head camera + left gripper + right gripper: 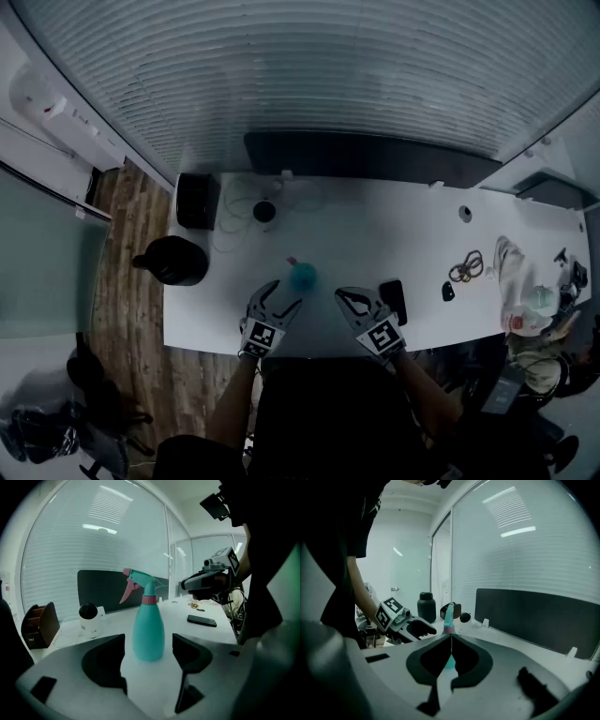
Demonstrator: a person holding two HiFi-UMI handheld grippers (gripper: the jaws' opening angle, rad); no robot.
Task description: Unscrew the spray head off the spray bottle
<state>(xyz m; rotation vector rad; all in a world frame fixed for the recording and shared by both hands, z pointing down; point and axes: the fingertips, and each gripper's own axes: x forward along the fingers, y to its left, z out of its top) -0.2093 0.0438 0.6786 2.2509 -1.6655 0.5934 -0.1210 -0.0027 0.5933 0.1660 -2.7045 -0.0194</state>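
White table (375,220), blinds (309,66) behind spray bottle (148,630); teal body, pink collar (149,600), upright; left gripper (148,638) spread just short of it, right gripper (451,639) pressed together.

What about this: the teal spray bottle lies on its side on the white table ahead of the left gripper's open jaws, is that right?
Not quite. The teal spray bottle stands upright on the white table, ahead of the left gripper's open jaws; the left gripper view shows it.
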